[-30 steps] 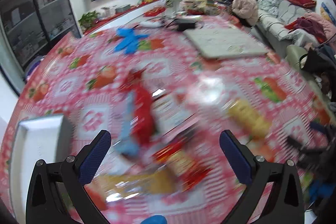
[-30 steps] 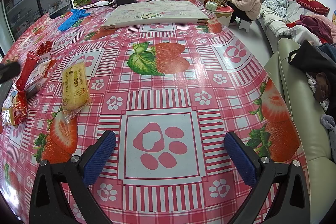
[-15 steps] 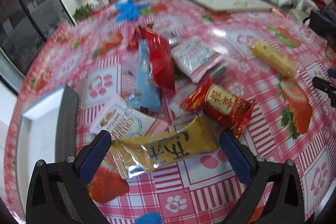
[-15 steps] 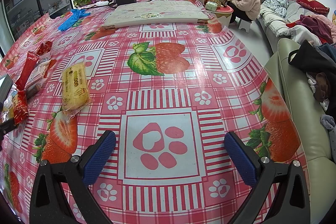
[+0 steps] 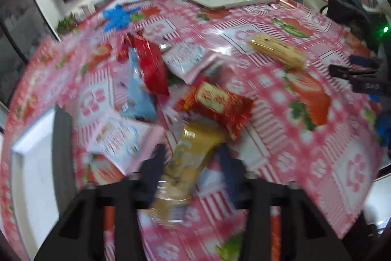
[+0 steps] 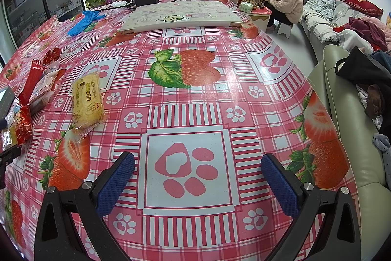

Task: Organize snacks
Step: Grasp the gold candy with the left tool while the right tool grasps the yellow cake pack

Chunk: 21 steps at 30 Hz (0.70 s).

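Left gripper [image 5: 189, 163] jaws closing on the near end of the yellow snack packet [image 5: 195, 153] at the pile's front by the white tray [image 5: 31, 163]; slick wrapper may slip; right gripper [image 6: 198, 184] jaws apart, empty.

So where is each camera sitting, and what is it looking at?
Left wrist: it rides on the left gripper, looking down along the closing jaws at the gold snack packet between them, with the snack pile and white bin beyond.
Right wrist: it rides on the right gripper, jaws wide over bare strawberry tablecloth; nothing lies between them.
Shared: both see the long yellow packet, the blue gloves and the white board. Each view catches the other gripper at its edge.
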Each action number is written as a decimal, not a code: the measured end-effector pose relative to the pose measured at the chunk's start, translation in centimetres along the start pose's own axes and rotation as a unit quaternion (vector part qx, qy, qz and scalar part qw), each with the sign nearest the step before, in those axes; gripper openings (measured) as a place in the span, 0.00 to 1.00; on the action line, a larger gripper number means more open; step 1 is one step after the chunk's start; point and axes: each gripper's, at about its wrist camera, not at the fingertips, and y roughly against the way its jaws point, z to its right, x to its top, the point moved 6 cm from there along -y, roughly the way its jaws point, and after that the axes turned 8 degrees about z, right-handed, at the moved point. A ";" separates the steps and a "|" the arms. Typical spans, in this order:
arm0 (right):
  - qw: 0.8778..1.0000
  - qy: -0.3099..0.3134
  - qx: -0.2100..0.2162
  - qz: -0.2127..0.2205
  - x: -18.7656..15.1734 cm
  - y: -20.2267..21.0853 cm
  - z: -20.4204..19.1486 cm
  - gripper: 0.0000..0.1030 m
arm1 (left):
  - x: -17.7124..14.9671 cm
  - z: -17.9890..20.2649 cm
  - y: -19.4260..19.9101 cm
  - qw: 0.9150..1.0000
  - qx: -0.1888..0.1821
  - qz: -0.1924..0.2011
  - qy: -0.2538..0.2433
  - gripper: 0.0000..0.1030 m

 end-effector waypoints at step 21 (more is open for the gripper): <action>0.999 -0.001 0.006 -0.041 0.4 -0.6 -0.1 1.00 | -2.1 0.7 1.4 0.997 0.051 -0.009 0.052 0.80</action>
